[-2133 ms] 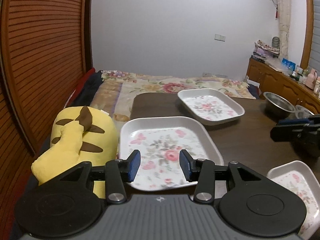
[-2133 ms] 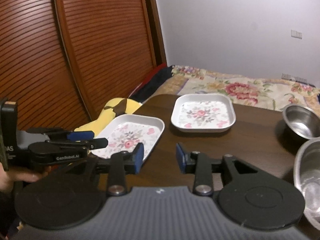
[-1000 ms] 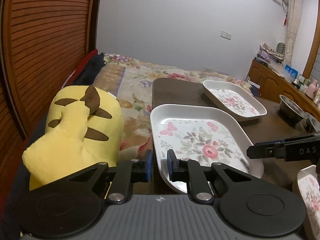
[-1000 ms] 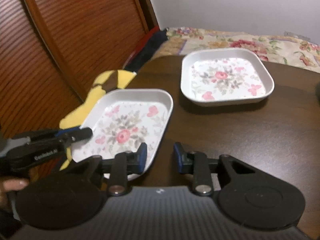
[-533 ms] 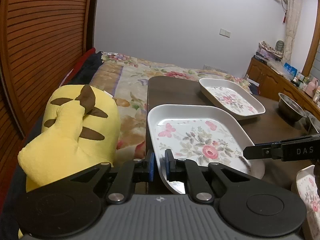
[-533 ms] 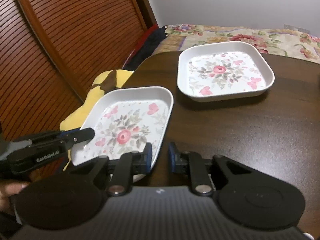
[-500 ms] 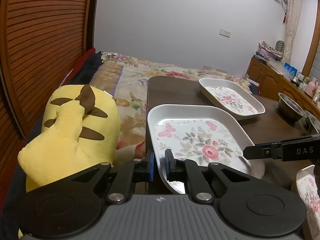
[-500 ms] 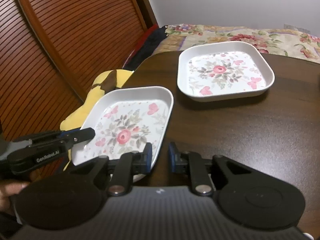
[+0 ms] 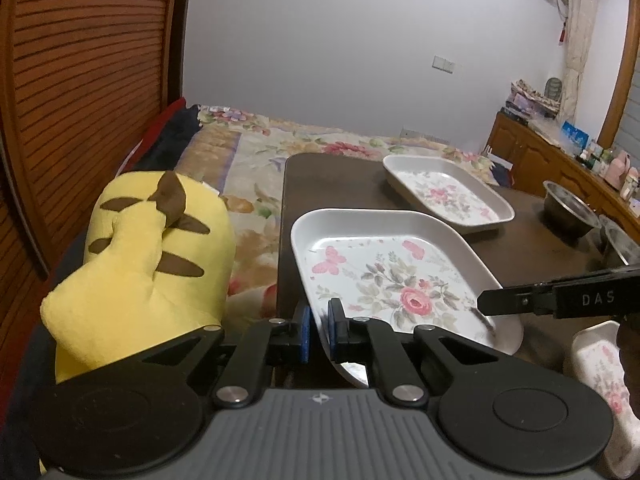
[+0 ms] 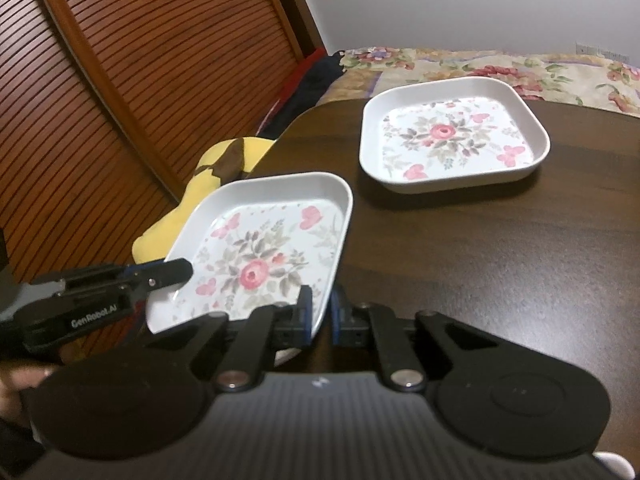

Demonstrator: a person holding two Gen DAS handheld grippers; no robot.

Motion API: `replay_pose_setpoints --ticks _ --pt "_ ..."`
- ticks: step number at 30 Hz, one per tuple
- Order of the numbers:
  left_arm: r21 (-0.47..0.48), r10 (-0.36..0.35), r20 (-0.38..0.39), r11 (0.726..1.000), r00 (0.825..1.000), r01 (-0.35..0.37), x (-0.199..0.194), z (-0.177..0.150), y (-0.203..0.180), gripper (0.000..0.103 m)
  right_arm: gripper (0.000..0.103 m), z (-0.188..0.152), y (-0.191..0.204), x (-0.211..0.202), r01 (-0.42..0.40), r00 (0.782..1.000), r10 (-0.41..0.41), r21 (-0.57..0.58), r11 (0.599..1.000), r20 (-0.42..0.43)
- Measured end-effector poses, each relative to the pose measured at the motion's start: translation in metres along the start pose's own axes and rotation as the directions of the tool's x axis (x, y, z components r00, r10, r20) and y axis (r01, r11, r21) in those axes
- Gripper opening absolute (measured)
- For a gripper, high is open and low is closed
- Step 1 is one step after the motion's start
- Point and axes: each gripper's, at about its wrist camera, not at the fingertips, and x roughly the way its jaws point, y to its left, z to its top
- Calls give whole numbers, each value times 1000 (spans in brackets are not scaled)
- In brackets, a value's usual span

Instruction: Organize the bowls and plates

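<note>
Clamping opposite rims of the near floral plate (image 9: 384, 276) at the table (image 10: 500, 260) edge, left gripper (image 9: 319, 330) and right gripper (image 10: 319, 312) both pinch tight. Only the left view shows steel bowls (image 9: 570, 210) and a third plate (image 9: 604, 364); both show the far plate (image 10: 452, 136)

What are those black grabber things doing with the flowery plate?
A person holds a gripper in each hand, and both are clamped on the near square floral plate. The left gripper pinches one rim, the right gripper the opposite rim. A second floral plate sits farther back on the dark wooden table, with steel bowls and a yellow plush toy nearby.
</note>
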Motion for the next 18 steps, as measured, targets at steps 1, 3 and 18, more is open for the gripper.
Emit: replay_pose_setpoints --ticks 1,3,18 --pt "5 -2 7 1000 1000 2 -4 2 -2 10 11 0 0 -3 -5 1000 5 0 1000 6" --pt "4 -13 21 1000 1000 13 -12 4 -7 10 11 0 -1 -12 -12 1000 13 -7 1000 21" --pt "50 -53 61 997 997 50 -44 23 -64 10 11 6 -24 -79 -24 994 28 -34 999 105"
